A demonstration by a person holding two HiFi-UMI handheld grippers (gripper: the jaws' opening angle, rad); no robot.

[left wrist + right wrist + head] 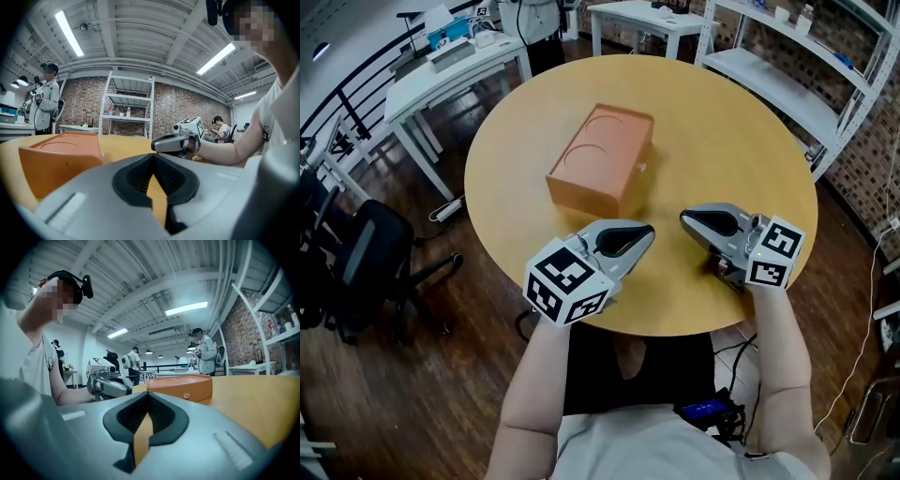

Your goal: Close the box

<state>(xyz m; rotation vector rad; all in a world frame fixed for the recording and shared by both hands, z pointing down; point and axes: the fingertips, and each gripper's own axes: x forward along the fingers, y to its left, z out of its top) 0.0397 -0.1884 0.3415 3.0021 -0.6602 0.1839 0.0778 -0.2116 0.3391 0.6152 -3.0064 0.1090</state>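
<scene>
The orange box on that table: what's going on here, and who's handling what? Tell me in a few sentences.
A person holds a gripper in each hand over the near side of the round table. The left gripper and right gripper are both shut and empty. The orange box lies farther in, untouched, with its lid apparently already down.

- Dark wooden floor under a round yellow table.
- White shelving against a brick wall.
- 2 white desks, black chair.
- Ceiling strip lights.

No legible txt or labels anywhere
</scene>
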